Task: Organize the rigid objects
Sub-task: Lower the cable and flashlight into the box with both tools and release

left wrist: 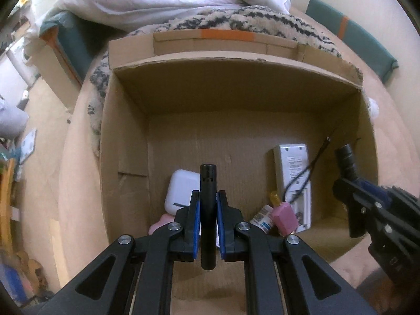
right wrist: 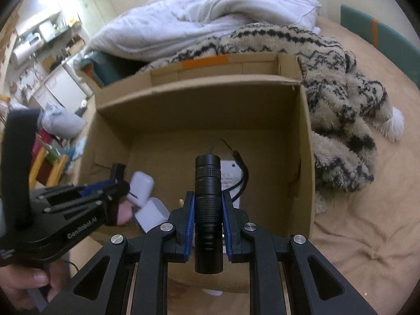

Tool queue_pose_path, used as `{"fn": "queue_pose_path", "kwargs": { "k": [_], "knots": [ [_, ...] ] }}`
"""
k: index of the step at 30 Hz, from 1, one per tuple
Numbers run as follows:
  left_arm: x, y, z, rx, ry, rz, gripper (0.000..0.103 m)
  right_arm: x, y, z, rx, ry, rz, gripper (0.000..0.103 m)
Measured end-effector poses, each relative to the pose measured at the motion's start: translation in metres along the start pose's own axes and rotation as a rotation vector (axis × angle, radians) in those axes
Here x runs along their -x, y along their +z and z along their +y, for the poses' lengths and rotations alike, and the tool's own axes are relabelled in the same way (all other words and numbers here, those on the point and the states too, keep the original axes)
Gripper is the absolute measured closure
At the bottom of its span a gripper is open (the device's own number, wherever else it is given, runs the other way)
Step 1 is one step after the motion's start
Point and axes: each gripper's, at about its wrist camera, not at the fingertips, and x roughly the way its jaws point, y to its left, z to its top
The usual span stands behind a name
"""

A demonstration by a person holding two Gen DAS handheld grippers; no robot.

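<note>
Left wrist view: the left gripper (left wrist: pixel 208 204) has its jaws closed on a slim black tube (left wrist: pixel 208 210), held above an open cardboard box (left wrist: pixel 126 131) on a bed. Inside lie a white case (left wrist: pixel 181 189), a white remote (left wrist: pixel 294 173) and a pink block (left wrist: pixel 284 219).

Right wrist view: the right gripper (right wrist: pixel 208 204) has its jaws clamped on a black flashlight (right wrist: pixel 208 210) over the box's near right side; a patterned blanket (right wrist: pixel 341 105) lies right of the box

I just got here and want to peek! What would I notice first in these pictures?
Two black grippers, each clamped on a dark tube: the right gripper holds a knurled black flashlight, the left gripper a slim black cylinder. Both hang over an open cardboard box with a white remote lying inside.
</note>
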Motion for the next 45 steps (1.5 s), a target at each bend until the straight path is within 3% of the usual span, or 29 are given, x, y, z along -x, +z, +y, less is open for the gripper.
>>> {"fn": "queue_pose_path", "kwargs": {
  "k": [13, 22, 24, 27, 28, 29, 33, 38, 45],
  "knots": [
    [0.000, -0.006, -0.003, -0.035, 0.049, -0.027, 0.093, -0.029, -0.009, 0.004, 0.018, -0.042, 0.100, 0.083],
    [0.009, -0.010, -0.005, -0.066, 0.076, -0.053, 0.091, -0.022, -0.004, 0.000, -0.004, -0.040, 0.054, 0.081],
    [0.011, -0.010, -0.005, -0.064, 0.078, -0.059, 0.077, -0.020, -0.003, -0.002, -0.021, -0.023, 0.049, 0.078],
    [0.016, -0.010, -0.004, -0.054, 0.087, -0.085, 0.061, -0.013, -0.001, -0.005, -0.037, 0.000, 0.019, 0.056],
    [0.019, -0.010, -0.004, -0.054, 0.093, -0.096, 0.059, -0.012, 0.000, -0.004, -0.038, 0.005, 0.007, 0.038],
    [0.021, -0.010, -0.004, -0.054, 0.096, -0.104, 0.055, -0.010, 0.000, -0.004, -0.040, 0.010, -0.004, 0.034],
    [0.028, -0.014, -0.003, -0.053, 0.099, -0.130, 0.045, -0.007, 0.002, -0.005, -0.056, 0.032, -0.011, 0.030],
    [0.031, -0.014, 0.000, -0.039, 0.099, -0.133, 0.041, -0.001, 0.003, -0.007, -0.078, 0.066, -0.026, 0.007],
    [0.042, -0.015, 0.010, 0.011, 0.085, -0.123, 0.041, 0.012, -0.004, -0.009, -0.086, 0.063, -0.037, 0.006]
  ]
}}
